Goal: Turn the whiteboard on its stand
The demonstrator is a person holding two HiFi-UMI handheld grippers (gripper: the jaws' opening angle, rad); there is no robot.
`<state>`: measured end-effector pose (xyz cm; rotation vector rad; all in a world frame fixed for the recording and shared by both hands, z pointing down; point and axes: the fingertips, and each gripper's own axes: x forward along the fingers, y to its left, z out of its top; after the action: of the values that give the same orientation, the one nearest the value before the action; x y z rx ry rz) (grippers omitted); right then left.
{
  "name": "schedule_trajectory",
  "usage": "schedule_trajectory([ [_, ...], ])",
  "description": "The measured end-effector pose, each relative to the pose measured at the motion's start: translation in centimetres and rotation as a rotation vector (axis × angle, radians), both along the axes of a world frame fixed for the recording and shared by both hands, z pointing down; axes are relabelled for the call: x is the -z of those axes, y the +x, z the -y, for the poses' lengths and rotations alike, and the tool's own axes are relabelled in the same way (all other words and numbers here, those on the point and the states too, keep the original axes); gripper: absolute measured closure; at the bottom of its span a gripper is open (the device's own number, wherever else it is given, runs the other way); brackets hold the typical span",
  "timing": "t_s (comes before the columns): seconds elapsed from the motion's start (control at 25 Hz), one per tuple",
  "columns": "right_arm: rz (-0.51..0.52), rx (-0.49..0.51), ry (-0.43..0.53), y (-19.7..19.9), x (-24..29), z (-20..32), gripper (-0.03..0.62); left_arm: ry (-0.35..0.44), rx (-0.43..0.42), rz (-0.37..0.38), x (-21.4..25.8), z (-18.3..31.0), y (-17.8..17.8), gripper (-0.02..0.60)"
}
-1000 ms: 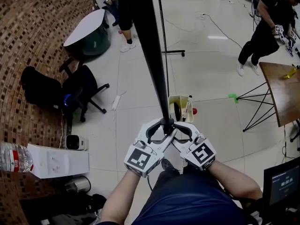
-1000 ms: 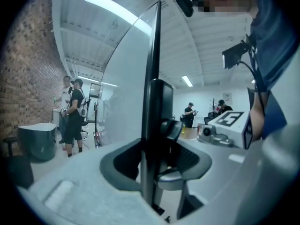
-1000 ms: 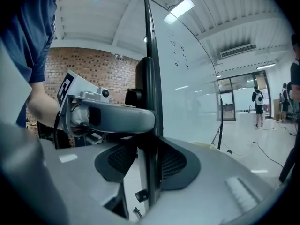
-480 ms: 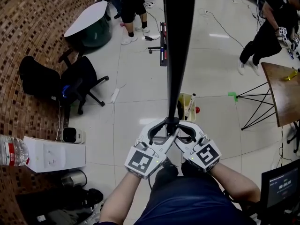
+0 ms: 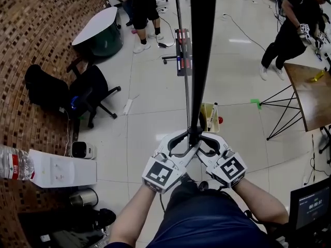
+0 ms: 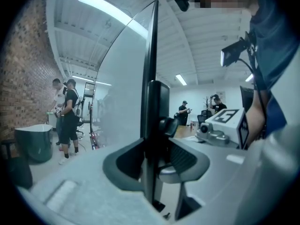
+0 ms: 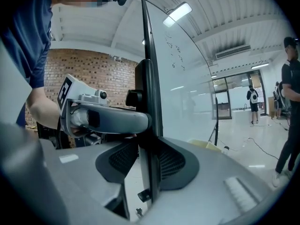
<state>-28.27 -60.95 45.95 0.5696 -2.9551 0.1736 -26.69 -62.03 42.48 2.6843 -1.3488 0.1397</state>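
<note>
Seen edge-on from above, the whiteboard [image 5: 202,45] is a tall black strip, with its marker tray [image 5: 183,53] and thin stand pole [image 5: 182,61] just to its left. Both grippers meet at its near edge. My left gripper [image 5: 182,138] has the black frame [image 6: 151,55] between its pads; its jaws are closing on it [image 6: 152,156]. My right gripper [image 5: 205,138] clamps the same frame [image 7: 149,41] from the other side, its jaws easing open slightly, pads [image 7: 171,161] still against it. The white writing face [image 7: 187,88] shows in the right gripper view.
A yellow bin [image 5: 209,117] with markers stands on the floor just beyond the grippers. A black office chair [image 5: 90,94] and a round table [image 5: 98,27] stand at left, a wooden table [image 5: 310,94] at right. People [image 5: 289,30] stand farther off. A white box [image 5: 64,172] lies near left.
The board's edge has swung from a slant toward upper left to nearly straight ahead, and its marker tray has come into view. Both grippers stayed on the near edge.
</note>
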Motion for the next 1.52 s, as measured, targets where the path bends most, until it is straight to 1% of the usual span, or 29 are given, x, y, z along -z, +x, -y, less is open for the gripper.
schedule_trajectory([
  [0.08, -0.003, 0.012, 0.006, 1.1, 0.0, -0.9, 0.461, 0.006, 0.001, 0.008, 0.1, -0.9, 1.0, 0.420],
  [0.16, 0.000, 0.023, 0.010, 2.1, 0.0, -1.9, 0.461, 0.008, 0.015, -0.005, 0.3, -1.8, 2.0, 0.420],
  [0.36, 0.018, 0.015, 0.007, 5.1, 0.0, -3.8, 0.461, 0.012, 0.016, 0.026, 0.0, -3.9, 4.9, 0.419],
  [0.52, 0.003, 0.027, -0.004, 6.2, -0.2, -5.6, 0.461, 0.000, 0.034, 0.046, -0.3, -5.7, 6.0, 0.420],
  [0.72, -0.008, 0.015, -0.001, 7.9, -0.3, -7.2, 0.459, 0.018, 0.011, 0.037, -0.3, -7.5, 7.6, 0.422],
  [0.8, -0.007, 0.018, 0.000, 8.7, -0.3, -8.0, 0.459, 0.013, 0.001, 0.036, -0.3, -8.6, 8.3, 0.426],
  [0.96, -0.006, -0.010, 0.002, 10.6, -0.1, -9.5, 0.455, 0.000, -0.026, 0.038, -0.8, -10.6, 9.9, 0.451],
  [1.08, -0.016, -0.038, 0.002, 11.9, 0.1, -11.1, 0.453, -0.002, -0.019, -0.012, -1.2, -12.2, 10.9, 0.459],
  [1.12, -0.016, -0.045, 0.001, 12.1, 0.1, -11.6, 0.452, 0.006, -0.020, -0.018, -1.4, -12.7, 11.1, 0.460],
  [1.24, -0.015, -0.069, 0.000, 12.7, 0.2, -13.3, 0.450, 0.014, -0.037, -0.016, -1.4, -14.3, 11.7, 0.462],
  [1.36, -0.020, -0.084, -0.008, 13.7, -0.5, -15.6, 0.448, -0.020, -0.056, -0.022, -1.6, -16.8, 12.9, 0.460],
  [1.44, -0.018, -0.084, -0.004, 14.2, -0.8, -17.2, 0.448, -0.023, -0.064, 0.000, -1.6, -18.5, 13.4, 0.459],
  [1.52, -0.009, -0.081, 0.007, 14.4, -0.7, -18.5, 0.448, -0.009, -0.045, 0.017, -1.8, -19.6, 13.5, 0.459],
])
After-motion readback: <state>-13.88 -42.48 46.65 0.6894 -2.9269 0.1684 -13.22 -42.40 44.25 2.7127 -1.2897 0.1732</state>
